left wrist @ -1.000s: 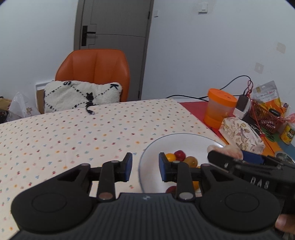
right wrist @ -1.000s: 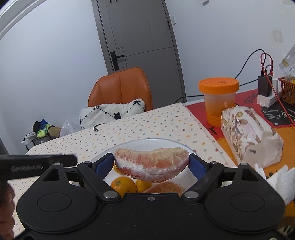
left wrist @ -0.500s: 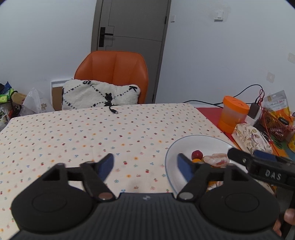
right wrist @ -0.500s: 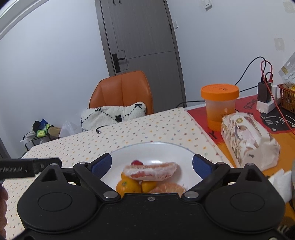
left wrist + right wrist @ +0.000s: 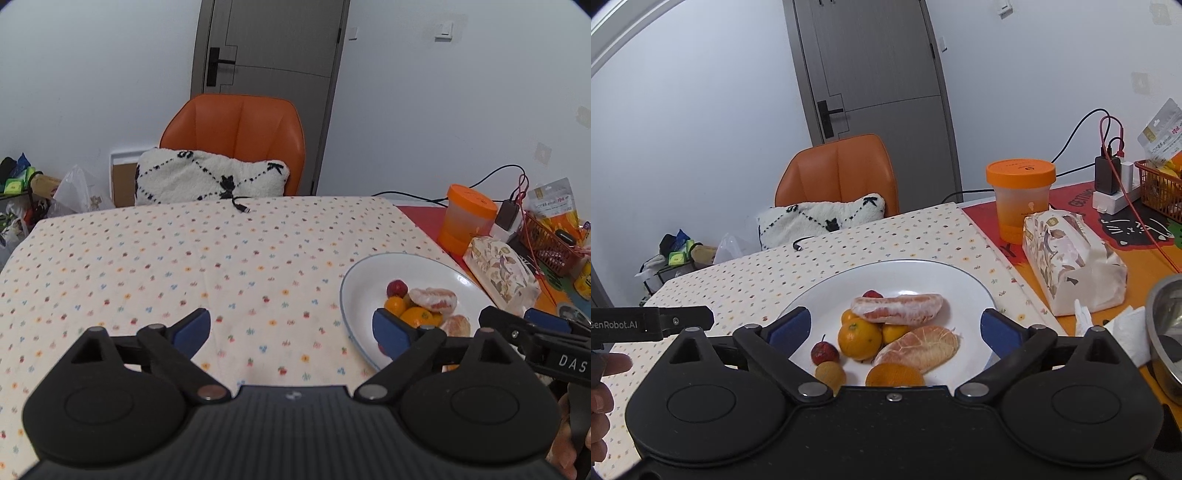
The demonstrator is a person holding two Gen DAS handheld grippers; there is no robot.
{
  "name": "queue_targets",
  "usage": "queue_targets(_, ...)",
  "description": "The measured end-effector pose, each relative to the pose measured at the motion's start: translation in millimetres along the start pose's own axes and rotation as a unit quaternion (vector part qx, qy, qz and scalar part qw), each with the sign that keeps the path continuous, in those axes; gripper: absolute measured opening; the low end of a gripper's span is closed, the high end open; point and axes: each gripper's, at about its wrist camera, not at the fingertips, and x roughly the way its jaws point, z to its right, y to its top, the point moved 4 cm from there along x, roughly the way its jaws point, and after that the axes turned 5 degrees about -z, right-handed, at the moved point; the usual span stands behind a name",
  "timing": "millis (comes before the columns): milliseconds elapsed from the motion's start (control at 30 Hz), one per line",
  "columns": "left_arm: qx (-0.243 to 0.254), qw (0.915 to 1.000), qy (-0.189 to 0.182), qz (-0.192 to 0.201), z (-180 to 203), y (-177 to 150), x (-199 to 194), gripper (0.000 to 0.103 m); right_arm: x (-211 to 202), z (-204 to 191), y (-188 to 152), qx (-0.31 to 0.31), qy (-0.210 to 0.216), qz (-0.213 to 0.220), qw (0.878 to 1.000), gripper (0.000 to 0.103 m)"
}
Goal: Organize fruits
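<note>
Looking through the left wrist view first, the left gripper [image 5: 291,326] filled the lower half of the frame with its blue pads spread wide and nothing between them, hanging above the dotted tablecloth [image 5: 155,258]. The white plate [image 5: 354,280] sat at right centre of the frame, and its fruit lay heaped toward the near right side: a small red fruit [image 5: 397,287] at the back, a peeled pomelo segment [image 5: 433,300] just beside it, and oranges [image 5: 417,316] touching in front. The right gripper's black arm showed at the lower right edge. An orange chair [image 5: 236,136] with a cushion stood behind the table at upper centre.

In the right wrist view, the right gripper [image 5: 895,328] also stood spread and empty, its pads framing the plate [image 5: 967,288] at centre. The upper pomelo segment [image 5: 897,308] rested across the pile, leaning on an orange [image 5: 859,339], with a second segment [image 5: 919,347] below it and a longan [image 5: 830,373] and red fruit [image 5: 824,352] at the lower left of the heap. An orange-lidded cup [image 5: 1020,195] and a tissue pack [image 5: 1071,258] stood at right, well clear of the plate.

Judging from this, the placing step looked finished and the retreat was in hand. Doing it well would mean lifting straight up and back with the pads kept wide, so neither brushed the perched segment or rolled the round fruit off the rim.
</note>
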Motion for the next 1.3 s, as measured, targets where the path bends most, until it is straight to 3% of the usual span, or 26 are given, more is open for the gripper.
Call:
queue_targets(533, -0.008, 0.9998, 0.018, -0.001, -11.7, -21.5, -48.4, 0.095, -41.0, -20.2, -12.1, -0.011, 0.026, -0.016, 0.999, 0.103)
queue_targets(800, -0.011, 0.9992, 0.034, 0.017, -20.9, -31.9, -77.6, 0.103, -61.9, -30.3, -18.2, -0.017, 0.040, -0.012, 0.999, 0.103)
queue_targets(1300, -0.003, 0.9977, 0.056, 0.038, -25.4, -60.9, -126.2, 0.103, -102.1, -45.9, -31.0, -0.047, 0.070, -0.007, 0.996, 0.103)
